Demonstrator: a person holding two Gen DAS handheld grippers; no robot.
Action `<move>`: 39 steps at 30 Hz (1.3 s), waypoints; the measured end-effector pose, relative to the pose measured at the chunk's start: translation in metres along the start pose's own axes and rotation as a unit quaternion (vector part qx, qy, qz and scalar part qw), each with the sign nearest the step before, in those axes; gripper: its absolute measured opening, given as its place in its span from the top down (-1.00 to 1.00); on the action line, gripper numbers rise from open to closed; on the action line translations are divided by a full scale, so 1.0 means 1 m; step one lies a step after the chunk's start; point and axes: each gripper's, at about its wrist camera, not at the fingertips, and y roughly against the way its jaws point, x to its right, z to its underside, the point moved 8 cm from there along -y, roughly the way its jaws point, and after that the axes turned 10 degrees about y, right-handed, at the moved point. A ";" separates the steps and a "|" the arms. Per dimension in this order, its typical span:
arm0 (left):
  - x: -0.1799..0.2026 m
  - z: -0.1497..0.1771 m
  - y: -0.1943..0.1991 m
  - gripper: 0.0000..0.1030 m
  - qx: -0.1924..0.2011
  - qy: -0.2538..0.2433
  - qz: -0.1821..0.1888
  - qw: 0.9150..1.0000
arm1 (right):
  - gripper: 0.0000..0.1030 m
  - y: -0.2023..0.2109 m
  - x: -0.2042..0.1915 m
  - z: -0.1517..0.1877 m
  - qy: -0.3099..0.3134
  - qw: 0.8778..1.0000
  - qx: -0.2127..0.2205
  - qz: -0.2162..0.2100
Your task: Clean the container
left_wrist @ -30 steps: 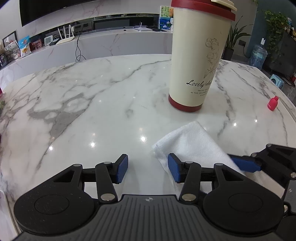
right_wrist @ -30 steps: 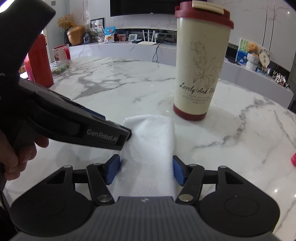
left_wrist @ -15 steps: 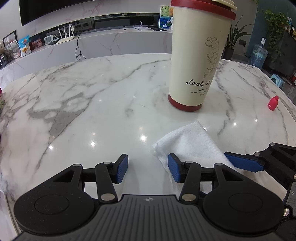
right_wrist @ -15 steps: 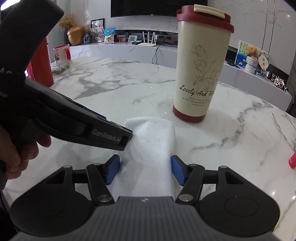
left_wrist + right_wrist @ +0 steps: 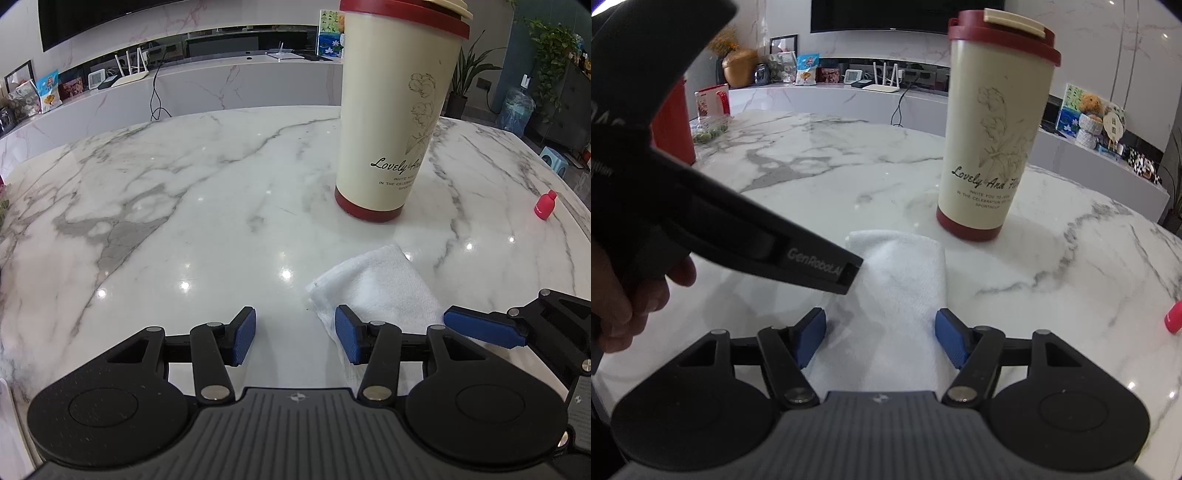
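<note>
A tall cream tumbler point(image 5: 395, 122) with a red lid and red base stands upright on the white marble table point(image 5: 184, 206); it also shows in the right wrist view point(image 5: 991, 147). A folded white cloth point(image 5: 376, 288) lies flat in front of it. My left gripper point(image 5: 295, 338) is open and empty, low over the table at the cloth's left edge. My right gripper point(image 5: 881, 338) is open, with its blue pads either side of the cloth point(image 5: 905, 288), not closed on it. The left gripper's black body point(image 5: 750, 240) crosses the right wrist view.
A small red bottle point(image 5: 546, 205) stands near the table's right edge. A red jug point(image 5: 674, 125) and a clear box of green items point(image 5: 711, 127) stand at the far left. A counter with routers and cables point(image 5: 147, 77) runs behind the table.
The right gripper has drawn back a little from the tumbler along the cloth, so its blue finger sits lower in the left wrist view. Both grippers remain open.
</note>
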 end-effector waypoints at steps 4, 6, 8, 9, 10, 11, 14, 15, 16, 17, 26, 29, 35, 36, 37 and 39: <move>-0.001 0.000 0.000 0.11 0.000 -0.002 -0.001 1.000 | 0.01 -0.003 0.009 0.000 -0.005 1.000 0.000 0.009; 0.001 -0.002 0.002 0.11 0.007 0.000 0.003 1.000 | 0.12 -0.004 0.013 0.001 -0.004 1.000 -0.001 0.013; 0.002 -0.004 0.004 0.11 0.013 0.003 0.007 1.000 | 0.34 -0.004 0.015 0.001 0.002 1.000 -0.003 0.018; 0.002 -0.005 0.005 0.11 0.016 0.004 0.009 1.000 | 0.37 -0.004 0.016 0.001 0.006 1.000 -0.003 0.021; 0.003 -0.006 0.006 0.11 0.019 0.006 0.010 1.000 | 0.43 -0.004 0.017 0.001 0.009 1.000 -0.004 0.023; 0.003 -0.007 0.007 0.11 0.022 0.007 0.012 1.000 | 0.48 -0.004 0.019 0.001 0.012 1.000 -0.005 0.022; 0.006 -0.011 0.011 0.11 0.036 0.009 0.018 0.999 | 0.54 -0.003 0.024 0.001 0.010 1.000 -0.007 0.015; 0.009 -0.014 0.014 0.10 0.044 0.007 0.022 0.999 | 0.55 -0.003 0.026 0.001 0.007 1.000 -0.008 0.013; 0.012 -0.017 0.017 0.08 0.050 0.007 0.027 0.998 | 0.56 -0.002 0.028 0.001 0.004 1.000 -0.009 0.011; 0.015 -0.019 0.019 0.02 0.056 0.007 0.032 0.998 | 0.57 -0.001 0.030 0.000 0.000 1.000 -0.009 0.011; 0.056 -0.045 0.040 -0.39 0.129 -0.026 0.065 0.989 | 0.57 0.019 0.076 -0.002 -0.047 0.998 -0.004 0.048; 0.069 -0.057 0.046 -0.44 0.161 -0.033 0.065 0.984 | 0.56 0.026 0.096 -0.003 -0.059 0.996 0.004 0.072; 0.094 -0.072 0.039 -0.47 0.197 -0.064 0.057 0.977 | 0.56 0.034 0.128 -0.008 -0.093 0.991 0.018 0.094; 0.097 -0.074 0.036 -0.47 0.199 -0.065 0.054 0.976 | 0.56 0.035 0.132 -0.009 -0.097 0.990 0.020 0.099; 0.099 -0.075 0.033 -0.48 0.202 -0.064 0.053 0.976 | 0.56 0.036 0.136 -0.011 -0.098 0.989 0.024 0.107; 0.103 -0.078 0.029 -0.48 0.205 -0.061 0.054 0.975 | 0.56 0.038 0.144 -0.014 -0.100 0.987 0.030 0.121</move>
